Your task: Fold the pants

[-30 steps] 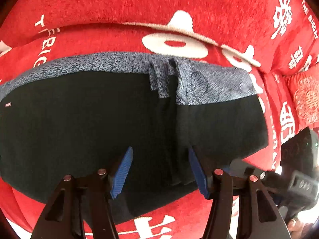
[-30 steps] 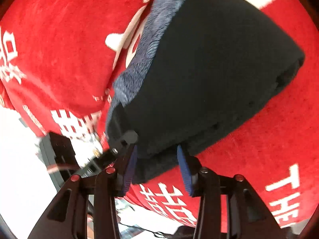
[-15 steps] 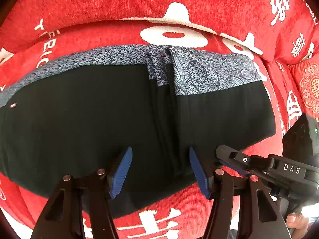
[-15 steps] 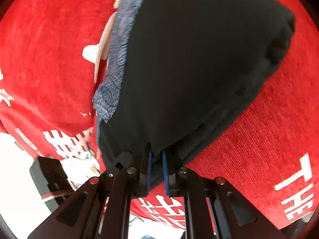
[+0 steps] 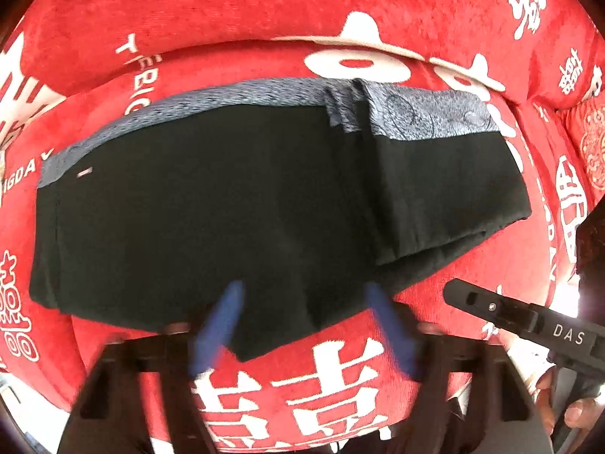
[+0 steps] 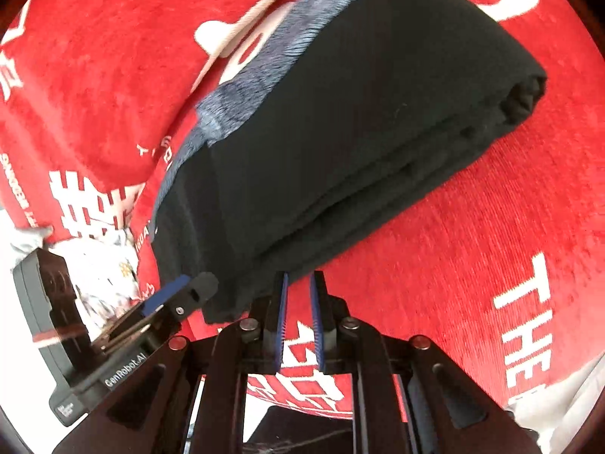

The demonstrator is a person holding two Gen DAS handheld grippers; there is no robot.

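The red cushion [image 5: 435, 11], printed with white characters and lettering, fills both views and bears everything else; there is no container in view. On its seat lie the black pants [image 5: 234, 204], folded into a broad, thick block with several layers stacked at the near edge, as the right wrist view shows; a grey patterned waistband [image 5: 416, 113] runs along the far edge, and one corner of cloth points toward the near side of the seat. The left gripper [image 5: 306, 302] hangs above the near edge of the pants, its blue pads blurred with motion, jaws opening and standing wide apart; the cloth's corner lies below and between them, but neither pad presses on it. The right gripper [image 6: 298, 283] sits just at the near lower edge of the folded block, its jaws narrow but opening, a slim gap showing between the pads and no cloth caught in it. In the left wrist view, a fingertip [image 5: 578, 416] of the person's hand shows at the lower right, beneath that tool's body.
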